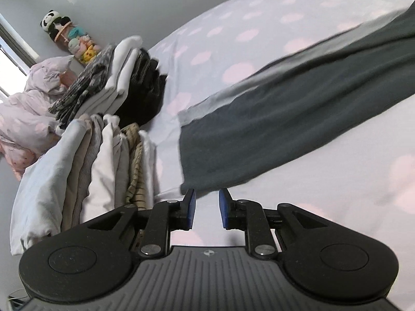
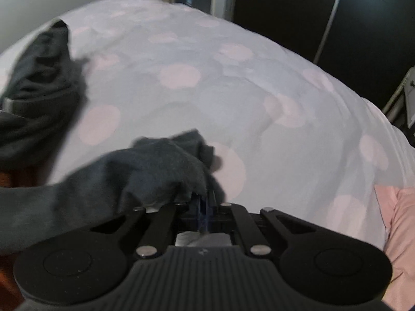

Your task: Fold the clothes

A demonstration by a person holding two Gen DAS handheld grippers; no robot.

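A dark grey garment (image 1: 272, 119) lies stretched across the bed, running from the middle to the upper right in the left wrist view. My left gripper (image 1: 206, 197) is open and empty, its blue pads just short of the garment's near hem. In the right wrist view my right gripper (image 2: 205, 204) is shut on a bunched part of the same dark grey garment (image 2: 160, 165), held over the bed. Another part of the garment (image 2: 39, 88) lies heaped at the left.
The bed (image 1: 285, 26) has a pale cover with pink dots. Two stacks of folded clothes (image 1: 103, 155) stand at the left, with a rumpled pink quilt (image 1: 31, 103) and plush toys (image 1: 70, 36) behind. A dark wardrobe (image 2: 298, 13) and a pink pillow (image 2: 399, 233) flank the bed.
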